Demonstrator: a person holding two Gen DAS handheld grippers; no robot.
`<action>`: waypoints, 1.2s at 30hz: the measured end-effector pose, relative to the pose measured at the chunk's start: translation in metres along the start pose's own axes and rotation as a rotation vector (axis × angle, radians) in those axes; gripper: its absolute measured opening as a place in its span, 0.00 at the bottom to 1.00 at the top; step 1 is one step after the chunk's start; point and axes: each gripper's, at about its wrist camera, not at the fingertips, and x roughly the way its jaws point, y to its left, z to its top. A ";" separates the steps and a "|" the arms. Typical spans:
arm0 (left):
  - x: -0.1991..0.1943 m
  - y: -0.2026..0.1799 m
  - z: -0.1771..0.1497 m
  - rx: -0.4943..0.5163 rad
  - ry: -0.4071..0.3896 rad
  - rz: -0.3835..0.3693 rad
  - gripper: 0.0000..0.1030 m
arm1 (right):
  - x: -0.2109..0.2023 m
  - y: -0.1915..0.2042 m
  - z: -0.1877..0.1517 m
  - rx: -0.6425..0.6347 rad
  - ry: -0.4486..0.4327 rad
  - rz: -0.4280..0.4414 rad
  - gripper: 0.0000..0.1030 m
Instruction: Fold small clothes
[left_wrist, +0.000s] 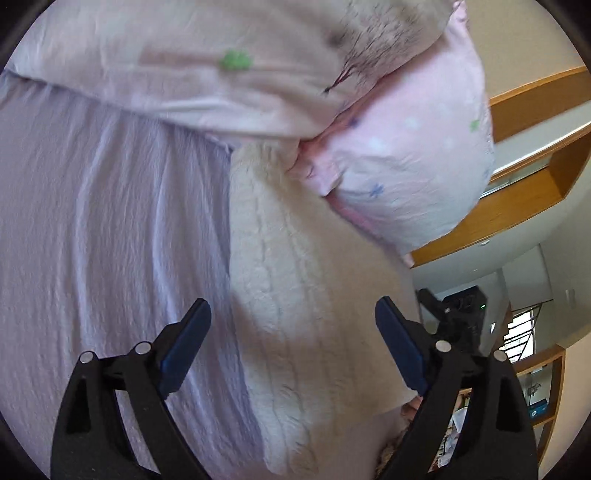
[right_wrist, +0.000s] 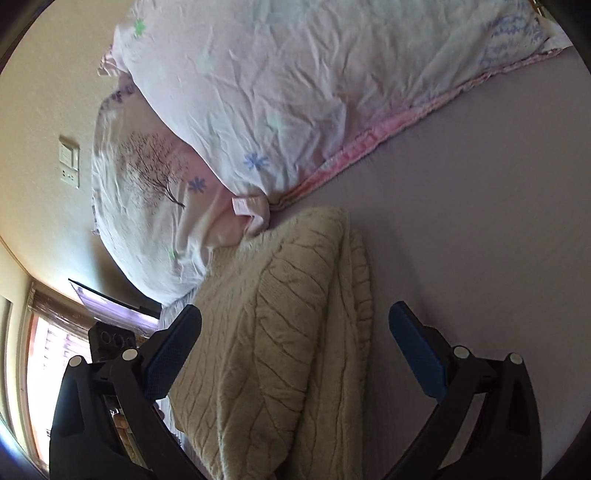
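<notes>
A cream cable-knit garment (left_wrist: 295, 295) lies folded on a lilac bed sheet (left_wrist: 92, 240), its far end against the pillows. In the right wrist view the same garment (right_wrist: 280, 332) fills the lower middle, with stacked folded layers along its right side. My left gripper (left_wrist: 293, 314) is open, jaws wide, hovering over the garment and holding nothing. My right gripper (right_wrist: 295, 321) is also open and empty, its jaws spread on either side of the garment.
Two pink floral pillows (left_wrist: 406, 155) (right_wrist: 295, 92) lie at the head of the bed. The sheet (right_wrist: 480, 221) stretches to the right. Wooden shelving (left_wrist: 535, 147) stands beyond the bed. The other gripper's body (left_wrist: 461, 314) (right_wrist: 110, 339) shows close by. A wall switch (right_wrist: 69, 162) is on the wall.
</notes>
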 end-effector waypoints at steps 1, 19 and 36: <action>0.004 0.003 0.000 0.002 0.010 0.000 0.87 | 0.003 -0.001 -0.001 0.006 0.011 0.012 0.99; -0.089 0.019 0.000 0.224 -0.219 0.268 0.61 | 0.054 0.086 -0.040 -0.273 -0.057 -0.104 0.45; -0.071 -0.051 -0.069 0.465 -0.182 0.139 0.78 | 0.059 0.053 -0.046 -0.160 -0.083 -0.308 0.10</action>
